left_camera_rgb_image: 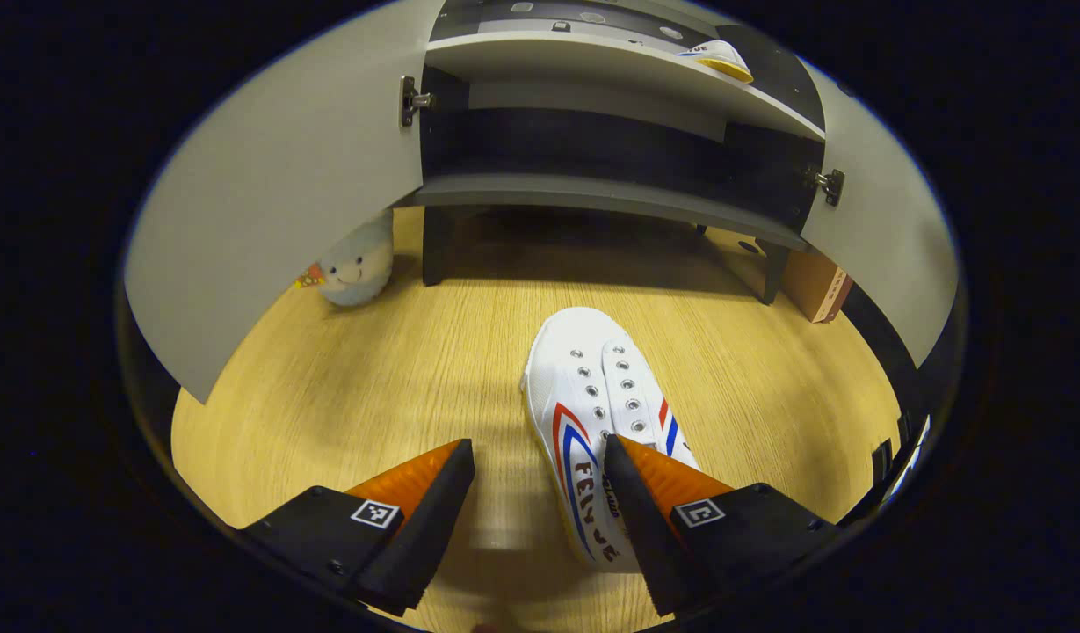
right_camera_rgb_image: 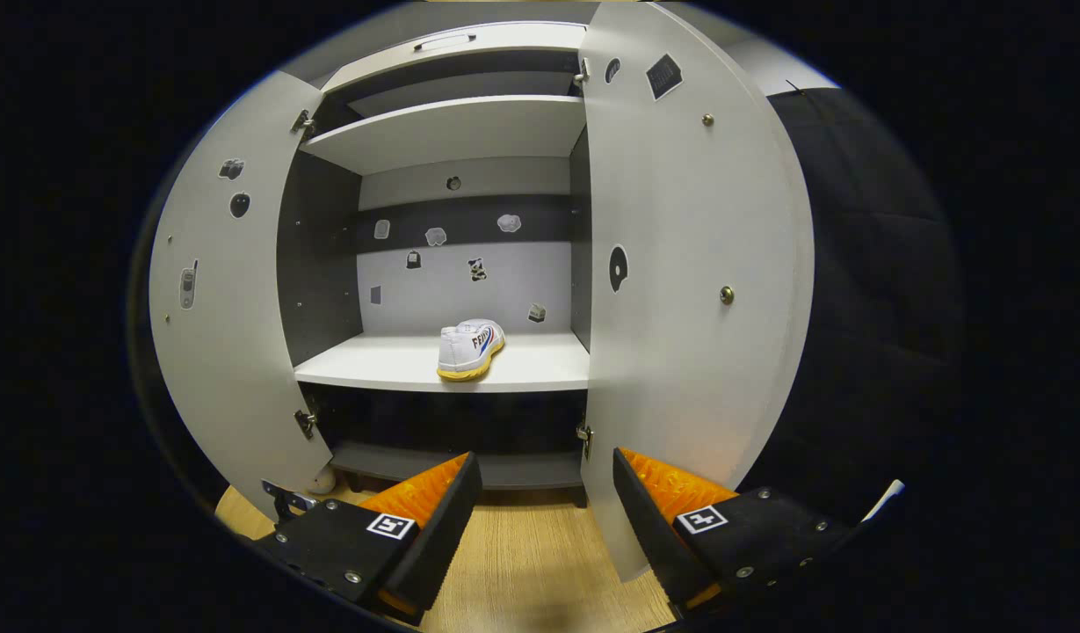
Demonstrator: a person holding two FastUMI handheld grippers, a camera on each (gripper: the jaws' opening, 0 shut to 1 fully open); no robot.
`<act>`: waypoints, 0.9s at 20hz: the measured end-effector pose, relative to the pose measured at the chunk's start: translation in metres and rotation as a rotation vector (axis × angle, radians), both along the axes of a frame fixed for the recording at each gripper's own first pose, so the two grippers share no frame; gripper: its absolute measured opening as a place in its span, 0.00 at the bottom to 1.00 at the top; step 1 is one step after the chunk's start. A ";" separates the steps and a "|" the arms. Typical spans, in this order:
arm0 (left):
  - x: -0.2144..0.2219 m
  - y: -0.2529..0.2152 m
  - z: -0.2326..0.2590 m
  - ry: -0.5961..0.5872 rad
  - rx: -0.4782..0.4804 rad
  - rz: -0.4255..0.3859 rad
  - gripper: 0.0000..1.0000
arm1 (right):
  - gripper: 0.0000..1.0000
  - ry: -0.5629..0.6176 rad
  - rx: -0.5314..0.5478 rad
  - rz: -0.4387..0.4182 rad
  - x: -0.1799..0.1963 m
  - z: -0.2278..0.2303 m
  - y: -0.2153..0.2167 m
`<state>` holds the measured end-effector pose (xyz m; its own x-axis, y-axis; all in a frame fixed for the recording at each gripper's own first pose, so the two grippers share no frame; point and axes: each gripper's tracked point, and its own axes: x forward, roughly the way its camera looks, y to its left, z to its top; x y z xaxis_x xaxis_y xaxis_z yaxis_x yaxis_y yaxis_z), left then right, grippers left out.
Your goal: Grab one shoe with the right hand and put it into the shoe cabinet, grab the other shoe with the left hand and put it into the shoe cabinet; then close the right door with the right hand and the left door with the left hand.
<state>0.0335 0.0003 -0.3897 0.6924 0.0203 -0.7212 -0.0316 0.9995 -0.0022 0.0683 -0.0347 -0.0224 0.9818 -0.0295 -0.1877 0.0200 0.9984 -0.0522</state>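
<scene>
In the left gripper view, the left gripper (left_camera_rgb_image: 540, 457) hovered low over a pale wooden floor (left_camera_rgb_image: 399, 369) with fine straight grain, its jaws spread wide and holding nothing. A white canvas shoe (left_camera_rgb_image: 592, 396) with metal eyelets and red and blue stripes lay on the floor, toe toward the cabinet, its heel end partly under one finger. Ahead stood the shoe cabinet (left_camera_rgb_image: 592, 193), smooth grey boards on short dark legs, both doors swung open. A round plush toy (left_camera_rgb_image: 357, 268) sat beside one leg and a brown box (left_camera_rgb_image: 816, 286) by the other.

In the right gripper view, the right gripper (right_camera_rgb_image: 544, 470) faced the open cabinet, jaws wide and empty. The other shoe (right_camera_rgb_image: 469, 349), yellow-soled, rested on the middle shelf (right_camera_rgb_image: 373, 365). The flat right door (right_camera_rgb_image: 689, 290) stood just ahead.
</scene>
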 end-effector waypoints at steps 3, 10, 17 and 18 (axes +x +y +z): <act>-0.001 -0.002 -0.007 0.010 -0.024 0.016 0.98 | 0.93 0.004 -0.024 0.004 -0.005 -0.003 -0.002; 0.000 -0.022 -0.010 0.029 0.013 -0.057 0.47 | 0.93 0.034 -0.022 0.027 -0.015 -0.013 0.001; 0.007 -0.014 -0.010 0.073 0.025 -0.028 0.07 | 0.93 0.023 -0.043 0.052 -0.025 -0.008 0.007; 0.010 -0.012 -0.004 0.071 0.023 -0.037 0.07 | 0.93 0.022 -0.042 0.056 -0.028 -0.007 0.007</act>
<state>0.0439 -0.0122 -0.3940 0.6399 0.0126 -0.7683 0.0062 0.9997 0.0216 0.0407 -0.0274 -0.0299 0.9779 0.0174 -0.2085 -0.0377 0.9949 -0.0937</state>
